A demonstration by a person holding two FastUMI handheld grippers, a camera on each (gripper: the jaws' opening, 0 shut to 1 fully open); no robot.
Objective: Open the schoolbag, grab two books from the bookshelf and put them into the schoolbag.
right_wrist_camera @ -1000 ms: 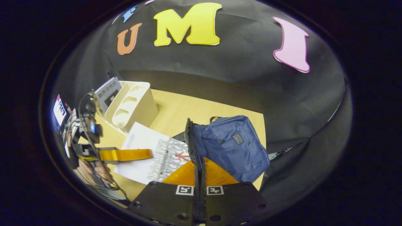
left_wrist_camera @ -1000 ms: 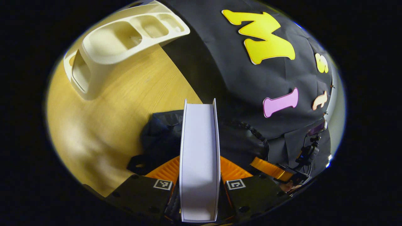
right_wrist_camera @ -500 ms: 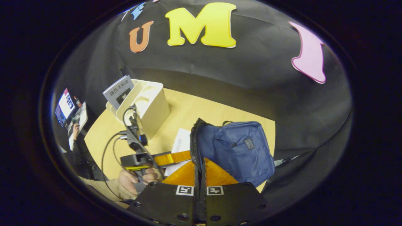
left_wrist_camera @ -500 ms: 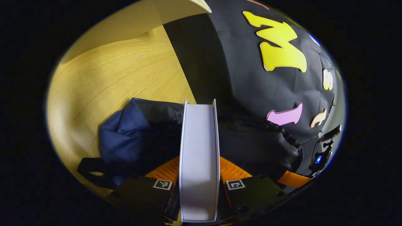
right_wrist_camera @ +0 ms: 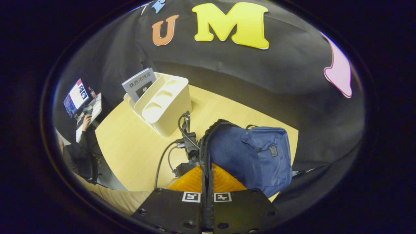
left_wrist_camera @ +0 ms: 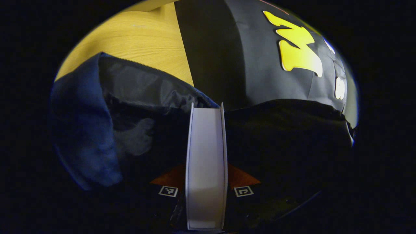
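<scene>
Clearly the white book (left_wrist_camera: 205, 162), pinched edge-on in the left tool (left_wrist_camera: 206, 191), is stiff and fairly light — held low between the covers, it pokes into the open blue schoolbag (left_wrist_camera: 81, 130) on the counter (left_wrist_camera: 149, 42). The right tool (right_wrist_camera: 206, 198) is clamped on the bag's soft zipper rim (right_wrist_camera: 204, 152), holding the mouth open. Another book (right_wrist_camera: 139, 84) stands in the cream bookshelf (right_wrist_camera: 165, 107), far left. The bag's interior is dark — its depth is hard to judge.

Navy blue schoolbag (right_wrist_camera: 256, 156) with dark lining, white-edged book (left_wrist_camera: 205, 162), cream bookshelf (right_wrist_camera: 164, 105), pale yellow wood-grain table (right_wrist_camera: 130, 152)
</scene>
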